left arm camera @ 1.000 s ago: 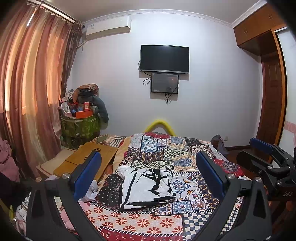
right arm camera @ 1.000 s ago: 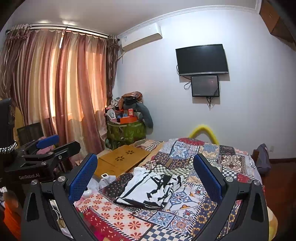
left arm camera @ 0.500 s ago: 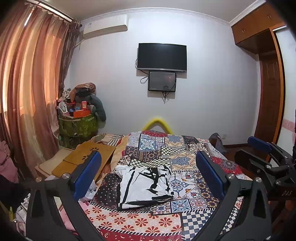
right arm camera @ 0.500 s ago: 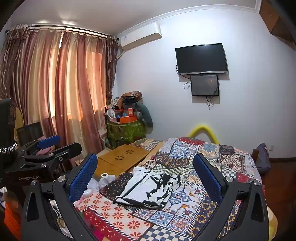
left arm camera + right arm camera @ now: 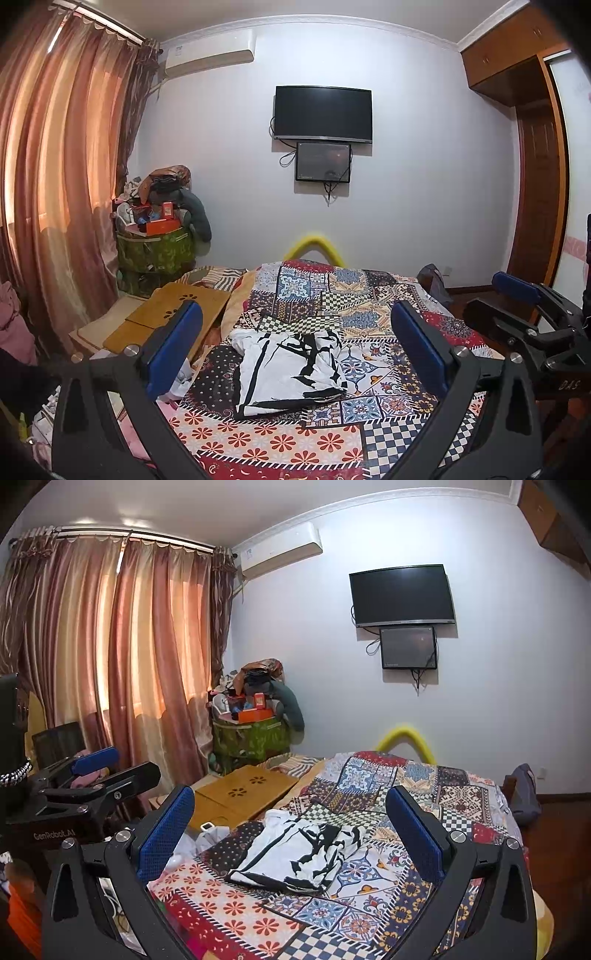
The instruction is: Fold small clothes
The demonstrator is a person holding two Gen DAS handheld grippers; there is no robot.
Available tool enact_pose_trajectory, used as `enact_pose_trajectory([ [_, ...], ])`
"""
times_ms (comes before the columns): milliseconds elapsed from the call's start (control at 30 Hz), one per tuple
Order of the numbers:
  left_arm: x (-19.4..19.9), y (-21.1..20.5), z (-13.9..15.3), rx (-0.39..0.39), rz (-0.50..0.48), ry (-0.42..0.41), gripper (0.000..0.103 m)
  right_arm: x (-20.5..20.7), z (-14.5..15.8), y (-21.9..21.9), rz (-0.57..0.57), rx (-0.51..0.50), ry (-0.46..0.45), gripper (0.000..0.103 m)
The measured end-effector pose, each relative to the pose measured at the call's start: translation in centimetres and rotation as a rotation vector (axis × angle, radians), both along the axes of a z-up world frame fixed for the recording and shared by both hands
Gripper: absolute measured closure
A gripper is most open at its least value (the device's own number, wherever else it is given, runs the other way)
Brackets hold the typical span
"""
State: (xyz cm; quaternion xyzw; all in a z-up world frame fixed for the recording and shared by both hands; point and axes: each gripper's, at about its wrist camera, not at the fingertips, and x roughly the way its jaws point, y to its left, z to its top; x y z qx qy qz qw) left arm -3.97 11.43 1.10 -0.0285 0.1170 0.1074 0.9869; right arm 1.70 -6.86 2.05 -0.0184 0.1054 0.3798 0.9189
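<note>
A white garment with black markings (image 5: 288, 369) (image 5: 299, 853) lies loosely folded on the patchwork bedspread (image 5: 295, 435) (image 5: 236, 912), a little left of the bed's middle. My left gripper (image 5: 295, 347) is open, held above the near end of the bed with the garment framed between its blue pads and well beyond them. My right gripper (image 5: 291, 830) is open too, also short of the garment and empty. Each gripper shows in the other's view, the right one (image 5: 524, 317) at the right edge, the left one (image 5: 92, 775) at the left edge.
A wooden lap table (image 5: 173, 314) (image 5: 243, 790) lies off the bed's left side beside white cloth (image 5: 210, 834). A green bin piled with clutter (image 5: 155, 247) stands by the curtains (image 5: 129, 657). A bag (image 5: 524, 794) sits on the floor at the right; a TV (image 5: 323, 112) hangs ahead.
Both views shift only slightly; the left gripper has drifted a little, so the garment sits marginally lower and more central. Both grippers stay open and empty.
</note>
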Motion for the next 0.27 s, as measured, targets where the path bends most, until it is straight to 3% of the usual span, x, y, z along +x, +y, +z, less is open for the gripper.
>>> enact_pose_trajectory([
  [267,0.18,0.34,-0.24,-0.017,-0.017,0.010,0.000,0.12,-0.25,0.26,-0.002,-0.009,0.005,0.000],
])
